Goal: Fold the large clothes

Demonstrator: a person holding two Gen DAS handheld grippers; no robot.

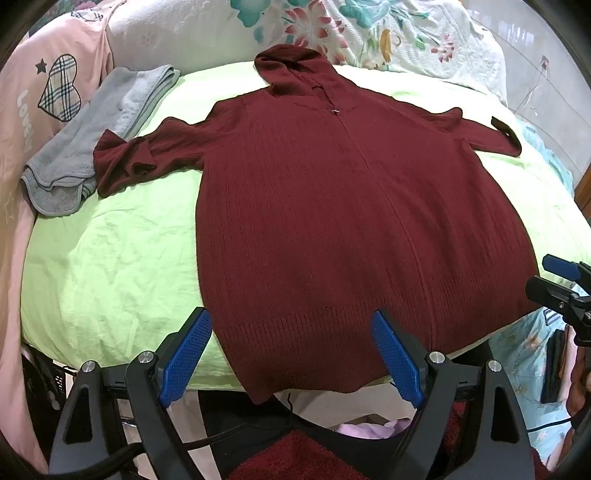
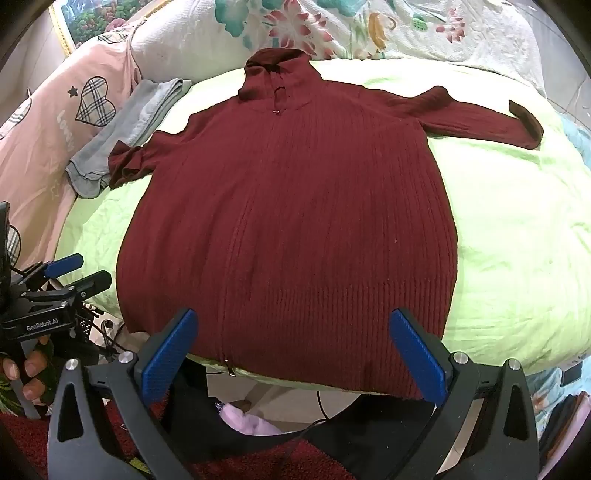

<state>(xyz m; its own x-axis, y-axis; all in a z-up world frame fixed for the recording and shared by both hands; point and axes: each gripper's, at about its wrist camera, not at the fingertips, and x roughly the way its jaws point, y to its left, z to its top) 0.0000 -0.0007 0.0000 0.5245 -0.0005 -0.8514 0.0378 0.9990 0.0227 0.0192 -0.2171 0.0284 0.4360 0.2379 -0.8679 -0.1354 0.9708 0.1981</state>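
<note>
A dark red knitted hooded cardigan (image 1: 332,221) (image 2: 295,221) lies flat, front up, on a light green sheet (image 1: 110,266) (image 2: 517,240), hood at the far end and both sleeves spread sideways. Its hem hangs over the near edge. My left gripper (image 1: 291,325) hovers open above the hem's left part, nothing between its blue pads. My right gripper (image 2: 293,325) stands open over the hem's right part, also empty. Each gripper appears at the edge of the other's view: the right gripper's fingertips (image 1: 557,269), and the left gripper (image 2: 70,273) with a hand (image 2: 26,373) on its handle.
A folded grey towel (image 1: 92,147) (image 2: 129,129) lies at the left, under the left cuff. A pink pillow (image 1: 40,92) and a floral quilt (image 1: 369,29) sit behind. Below the near edge are cables, a pale purple cloth (image 2: 247,421) and a red rug (image 1: 295,458).
</note>
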